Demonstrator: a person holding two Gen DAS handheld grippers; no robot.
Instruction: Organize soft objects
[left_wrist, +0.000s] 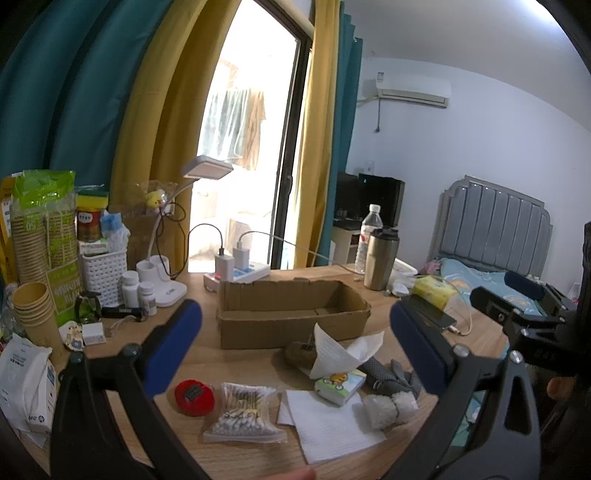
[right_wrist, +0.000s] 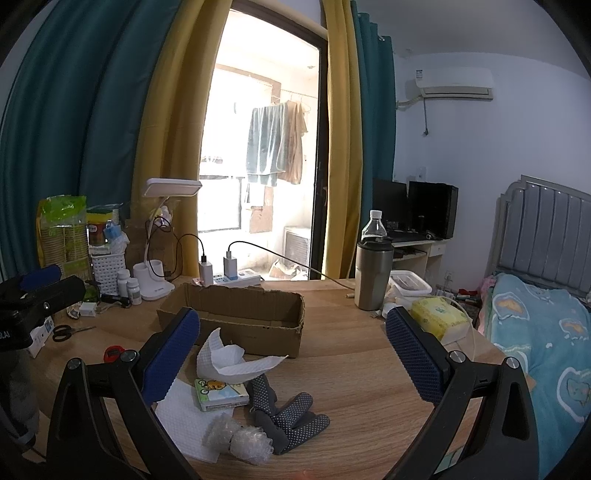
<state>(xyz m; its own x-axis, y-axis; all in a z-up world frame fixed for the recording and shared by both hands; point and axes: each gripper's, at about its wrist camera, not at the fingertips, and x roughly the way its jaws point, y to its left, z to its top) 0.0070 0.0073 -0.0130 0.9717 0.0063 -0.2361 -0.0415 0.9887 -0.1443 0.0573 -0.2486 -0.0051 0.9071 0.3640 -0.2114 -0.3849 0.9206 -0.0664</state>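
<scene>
**Right wrist view: open grippers over loose soft clutter, with several ways to slip**

Right wrist view shows the right gripper with blue fingers spread wide, holding nothing. Between and just below the fingers lie a crumpled tissue, a tissue pack, grey dotted gloves and a bubble wrap roll. Beyond the fingertips sits the empty cardboard box.

The left gripper is likewise wide open and empty, above a cotton swab bag and flat napkin.

Likely risks: the overlapping tissue and pack could lift together, the thin napkin may slide rather than pinch, and a limp glove could drape and snag the box's ragged rim.
</scene>
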